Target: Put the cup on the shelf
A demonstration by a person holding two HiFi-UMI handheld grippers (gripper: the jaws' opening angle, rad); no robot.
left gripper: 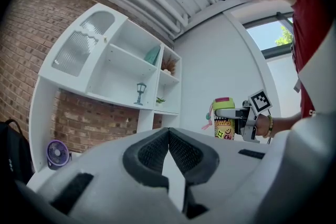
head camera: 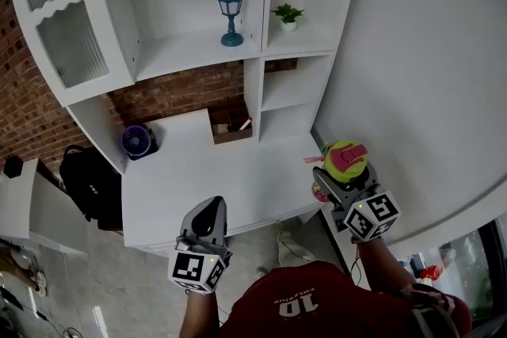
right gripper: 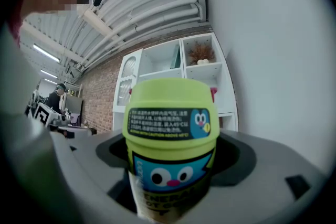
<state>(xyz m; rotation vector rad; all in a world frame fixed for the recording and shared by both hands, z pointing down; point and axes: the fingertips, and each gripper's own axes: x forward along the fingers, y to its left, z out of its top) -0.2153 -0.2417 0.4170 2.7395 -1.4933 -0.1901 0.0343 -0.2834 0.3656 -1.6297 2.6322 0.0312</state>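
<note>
The cup (head camera: 344, 158) is lime green with a pink lid and a cartoon face label. My right gripper (head camera: 342, 180) is shut on it and holds it upright in the air off the right end of the white desk (head camera: 238, 178). The cup (right gripper: 170, 128) fills the right gripper view between the jaws. In the left gripper view the cup (left gripper: 223, 119) shows to the right of the white shelf unit (left gripper: 126, 71). The shelf unit (head camera: 198, 51) rises above the desk, ahead and left of the cup. My left gripper (head camera: 207, 211) is shut and holds nothing at the desk's front edge.
A blue lantern (head camera: 230, 16) and a small potted plant (head camera: 287, 14) stand on the middle shelves. A glass cabinet door (head camera: 59, 20) hangs open at the left. A purple fan (head camera: 137, 142) sits on the desk's left end, a black backpack (head camera: 87, 182) beside it. A white wall (head camera: 420, 75) runs along the right.
</note>
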